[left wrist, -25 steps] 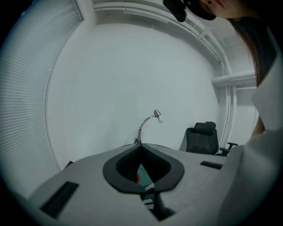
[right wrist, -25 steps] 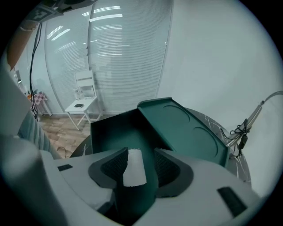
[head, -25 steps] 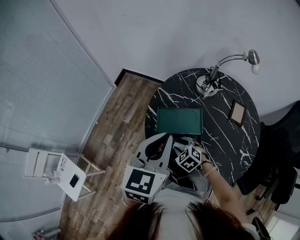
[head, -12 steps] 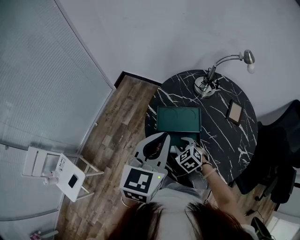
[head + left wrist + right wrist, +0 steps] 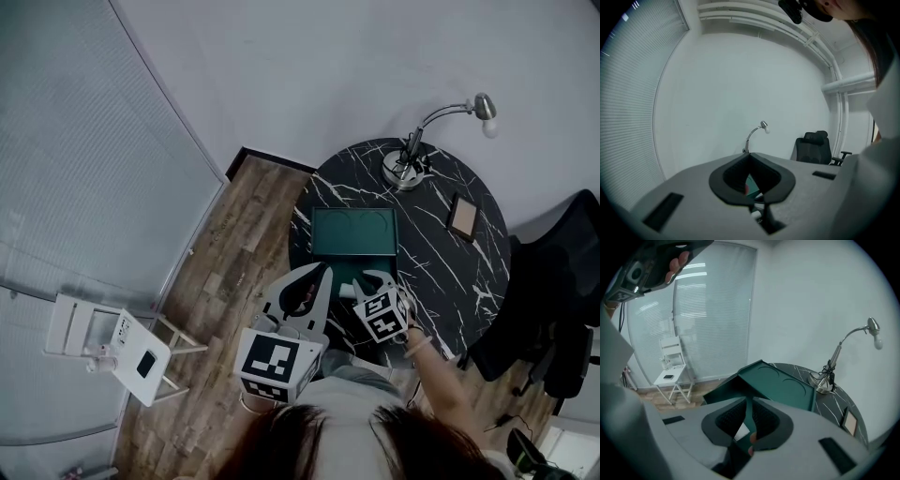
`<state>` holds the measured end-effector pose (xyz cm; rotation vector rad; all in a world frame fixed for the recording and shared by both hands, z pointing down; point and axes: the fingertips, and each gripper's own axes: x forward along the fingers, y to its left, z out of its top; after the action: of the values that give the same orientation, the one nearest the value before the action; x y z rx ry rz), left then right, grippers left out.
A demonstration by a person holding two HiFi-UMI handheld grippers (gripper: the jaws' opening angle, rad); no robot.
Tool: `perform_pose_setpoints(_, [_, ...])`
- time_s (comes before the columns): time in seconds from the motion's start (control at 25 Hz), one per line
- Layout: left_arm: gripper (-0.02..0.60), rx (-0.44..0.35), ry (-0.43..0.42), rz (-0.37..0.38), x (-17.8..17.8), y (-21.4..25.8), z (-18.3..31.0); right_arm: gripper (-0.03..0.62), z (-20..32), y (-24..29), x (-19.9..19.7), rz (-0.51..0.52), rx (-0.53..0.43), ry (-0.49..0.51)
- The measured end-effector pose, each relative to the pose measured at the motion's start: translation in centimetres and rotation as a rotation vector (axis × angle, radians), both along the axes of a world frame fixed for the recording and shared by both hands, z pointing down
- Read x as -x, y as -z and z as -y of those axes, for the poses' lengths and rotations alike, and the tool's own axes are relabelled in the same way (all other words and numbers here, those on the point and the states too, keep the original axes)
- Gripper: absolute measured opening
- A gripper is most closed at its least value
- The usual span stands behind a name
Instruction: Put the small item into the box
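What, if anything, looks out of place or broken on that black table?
Nothing stands out. The green box lies open on the table, the lamp stands upright, and nothing looks spilled or damaged.

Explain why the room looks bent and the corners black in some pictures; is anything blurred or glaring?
Head view: dim, even light; the blinds bow outward; the hair at the bottom is soft. Left gripper view: a fisheye circle with black corners; the far lamp stays clear. Right gripper view: the same black corners; bright streaks glare on the blinds.
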<state>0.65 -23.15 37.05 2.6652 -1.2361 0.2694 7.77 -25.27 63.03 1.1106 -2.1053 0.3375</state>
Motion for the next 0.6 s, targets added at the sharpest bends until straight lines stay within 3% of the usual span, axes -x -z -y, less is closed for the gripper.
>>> perform_pose_setpoints(0.6, [0.008,-0.029,-0.002,-0.004,2.1,1.0,-5.2,0.041,-3.2,4.1,-0.1,0.035,-0.107,-0.113])
